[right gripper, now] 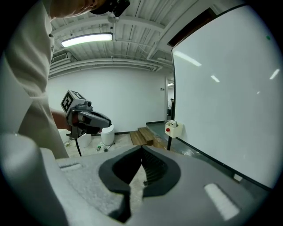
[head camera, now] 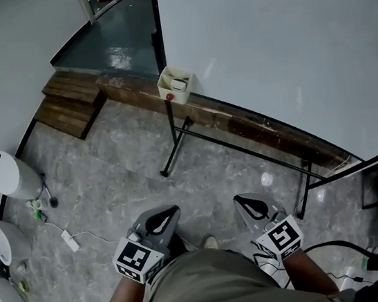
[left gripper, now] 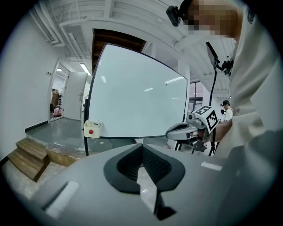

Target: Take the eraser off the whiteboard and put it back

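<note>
The whiteboard [head camera: 278, 43] stands on a black frame ahead of me, also in the left gripper view [left gripper: 137, 97] and the right gripper view [right gripper: 230, 88]. A cream holder box [head camera: 176, 86] with a red dot hangs at its lower left corner [left gripper: 92, 128] [right gripper: 174, 128]. A small white item [head camera: 179, 83] lies inside it; I cannot tell if it is the eraser. My left gripper [head camera: 168, 211] and right gripper [head camera: 243, 199] are held side by side close to my body, well short of the board. Both are shut and hold nothing [left gripper: 142, 146] [right gripper: 142, 148].
Wooden steps [head camera: 70, 100] lead to a doorway at the far left. A wooden ledge [head camera: 255, 127] runs under the board, and the stand's black leg [head camera: 174, 142] reaches onto the stone floor. A white bin [head camera: 9, 173] and a power strip [head camera: 70, 240] lie left; cables lie right.
</note>
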